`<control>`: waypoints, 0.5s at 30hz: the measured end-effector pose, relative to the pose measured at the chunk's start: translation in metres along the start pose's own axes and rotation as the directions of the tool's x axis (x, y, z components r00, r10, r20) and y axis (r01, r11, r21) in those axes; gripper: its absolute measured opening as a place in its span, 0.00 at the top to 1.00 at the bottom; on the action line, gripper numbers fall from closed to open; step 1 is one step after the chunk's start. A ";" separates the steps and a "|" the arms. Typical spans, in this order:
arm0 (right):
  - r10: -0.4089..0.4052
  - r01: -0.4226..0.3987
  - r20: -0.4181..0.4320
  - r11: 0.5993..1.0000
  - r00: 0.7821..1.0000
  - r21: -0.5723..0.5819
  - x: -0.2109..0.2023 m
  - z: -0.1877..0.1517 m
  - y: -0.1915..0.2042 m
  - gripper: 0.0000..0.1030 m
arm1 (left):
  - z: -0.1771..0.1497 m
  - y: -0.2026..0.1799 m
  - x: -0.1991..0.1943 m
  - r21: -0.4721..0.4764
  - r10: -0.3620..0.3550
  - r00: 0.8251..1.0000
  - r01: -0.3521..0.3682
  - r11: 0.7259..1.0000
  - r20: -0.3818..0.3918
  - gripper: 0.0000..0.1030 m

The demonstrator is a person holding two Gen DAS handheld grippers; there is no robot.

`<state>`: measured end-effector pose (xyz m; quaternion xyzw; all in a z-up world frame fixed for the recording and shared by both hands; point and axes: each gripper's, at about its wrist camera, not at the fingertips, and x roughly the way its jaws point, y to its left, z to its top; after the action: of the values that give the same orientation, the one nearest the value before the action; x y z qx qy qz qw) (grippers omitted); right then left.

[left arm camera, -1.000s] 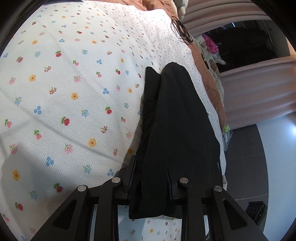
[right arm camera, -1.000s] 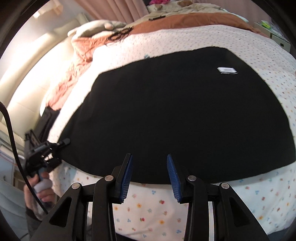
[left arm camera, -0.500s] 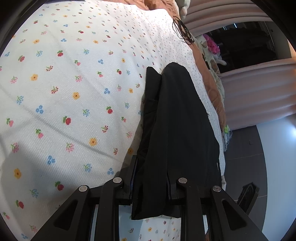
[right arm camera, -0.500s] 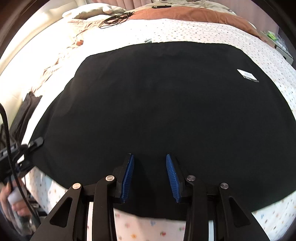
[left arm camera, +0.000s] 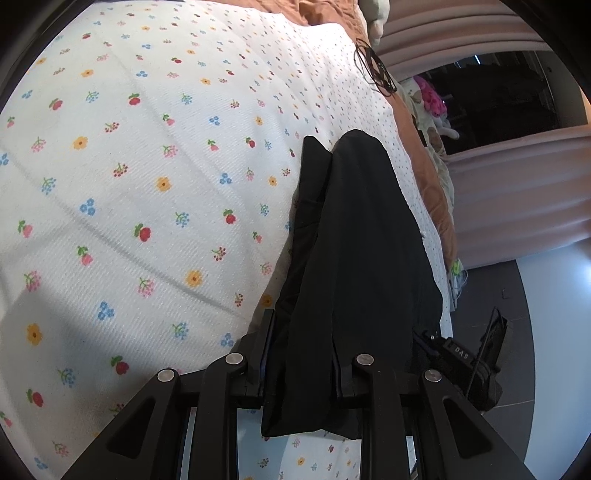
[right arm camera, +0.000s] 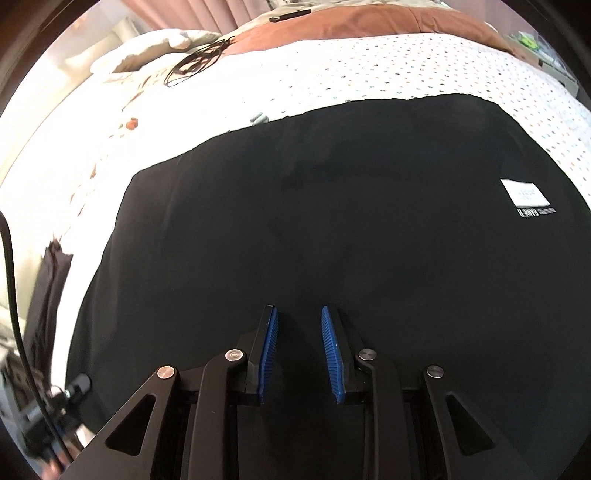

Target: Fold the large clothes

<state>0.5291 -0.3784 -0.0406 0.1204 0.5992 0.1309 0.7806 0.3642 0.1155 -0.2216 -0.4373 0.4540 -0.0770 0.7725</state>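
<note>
A large black garment [right arm camera: 332,203] lies spread flat on the bed, with a white label [right arm camera: 524,192] near its right edge. In the left wrist view the same garment [left arm camera: 354,229] shows as a long dark fold running away from me. My left gripper [left arm camera: 301,332] is shut on the near edge of that fold, and a flap of cloth hangs down past the fingers. My right gripper [right arm camera: 299,310] points steeply down, low over the middle of the garment. Its jaws are closing, the blue pads [right arm camera: 267,350] still stand apart, and only flat cloth shows in the gap.
The bed has a white flower-print sheet [left arm camera: 147,184] and a brown blanket [right arm camera: 369,22] at the far end. A coiled black cable [right arm camera: 195,62] lies near the pillows. A black device [left arm camera: 461,358] shows beyond the bed's right edge, above dark floor.
My right gripper has come forward and lower, from the garment's near edge to over its middle, and its pads have drawn closer. The left gripper has kept still with its hold.
</note>
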 end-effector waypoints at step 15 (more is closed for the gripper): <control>0.012 -0.013 0.027 1.000 1.000 0.029 0.037 0.069 0.000 0.75 | -0.004 0.004 -0.003 -0.003 0.008 1.000 -0.008 1.000 0.013 0.75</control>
<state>0.6045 -0.3675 -0.0562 0.1372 0.5898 0.1256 0.7858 0.3586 0.1174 -0.2235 -0.4370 0.4508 -0.0706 0.7751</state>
